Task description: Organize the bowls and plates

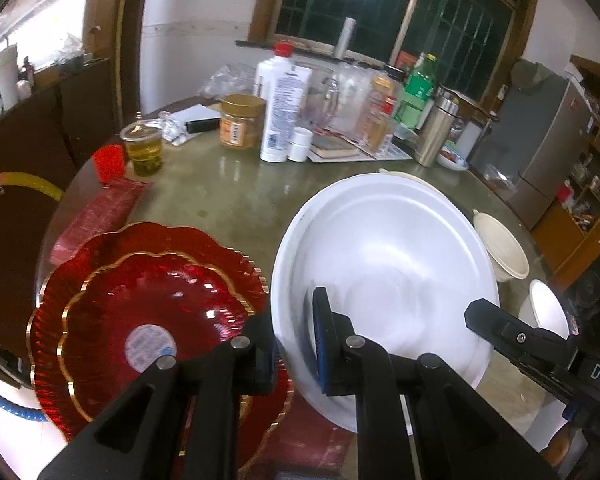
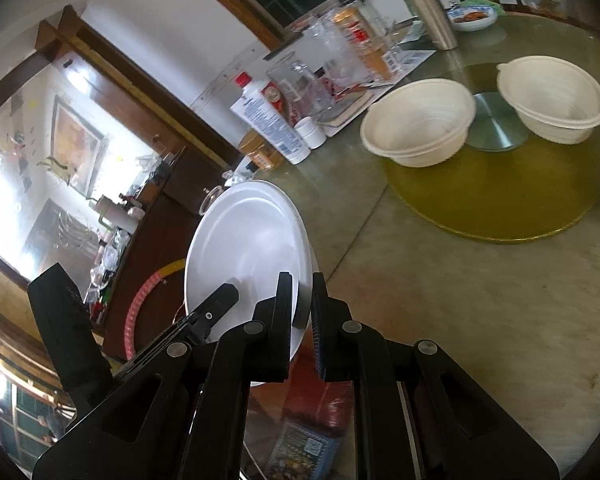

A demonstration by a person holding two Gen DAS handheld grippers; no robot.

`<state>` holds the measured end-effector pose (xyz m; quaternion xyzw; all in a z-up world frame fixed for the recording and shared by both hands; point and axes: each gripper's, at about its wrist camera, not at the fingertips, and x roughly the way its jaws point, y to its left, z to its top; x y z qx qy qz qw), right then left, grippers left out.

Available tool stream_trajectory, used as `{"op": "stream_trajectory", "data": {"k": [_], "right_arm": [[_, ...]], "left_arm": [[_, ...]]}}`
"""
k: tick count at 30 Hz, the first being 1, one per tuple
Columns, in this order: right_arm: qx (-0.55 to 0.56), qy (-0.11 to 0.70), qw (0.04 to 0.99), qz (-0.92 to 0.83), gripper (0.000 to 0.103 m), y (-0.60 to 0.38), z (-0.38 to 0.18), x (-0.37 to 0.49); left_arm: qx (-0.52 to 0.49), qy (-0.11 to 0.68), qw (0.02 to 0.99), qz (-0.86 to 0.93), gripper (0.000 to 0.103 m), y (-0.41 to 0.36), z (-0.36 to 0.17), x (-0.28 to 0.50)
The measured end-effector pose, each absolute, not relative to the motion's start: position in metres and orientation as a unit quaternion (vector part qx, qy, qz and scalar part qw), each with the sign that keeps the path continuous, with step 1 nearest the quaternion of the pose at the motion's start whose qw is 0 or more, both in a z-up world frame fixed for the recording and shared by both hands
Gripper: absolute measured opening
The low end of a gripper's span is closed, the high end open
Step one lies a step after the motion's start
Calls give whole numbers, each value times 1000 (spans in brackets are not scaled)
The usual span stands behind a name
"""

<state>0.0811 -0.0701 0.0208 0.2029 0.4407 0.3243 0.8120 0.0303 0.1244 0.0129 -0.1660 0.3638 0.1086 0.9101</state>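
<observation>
A large white plate [image 1: 384,264] is held tilted above the table by both grippers. My left gripper [image 1: 298,344] is shut on its near left rim, one finger [image 1: 324,340] inside the plate and one behind. My right gripper [image 2: 302,304] is shut on the opposite rim of the same white plate [image 2: 248,240]; its black finger [image 1: 496,320] shows at the plate's right edge in the left wrist view. Two stacked red scalloped plates with gold rims [image 1: 148,320] lie to the left on the table. Two cream bowls [image 2: 418,120] [image 2: 552,96] stand further off.
Bottles, jars, a steel flask [image 1: 436,128], a glass of tea [image 1: 142,148] and a red cup [image 1: 109,162] crowd the far side of the round table. A yellow turntable mat [image 2: 496,208] lies under the bowls. A red packet [image 1: 96,216] lies beside the red plates.
</observation>
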Motion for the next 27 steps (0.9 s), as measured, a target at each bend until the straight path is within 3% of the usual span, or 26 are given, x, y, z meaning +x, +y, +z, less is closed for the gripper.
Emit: {"op": "stream_trajectory", "data": {"k": [27], "right_arm": [[152, 459, 782, 394, 10, 18, 13, 62]], "left_arm": [[-173, 345, 898, 210, 13, 184, 9, -16]]}}
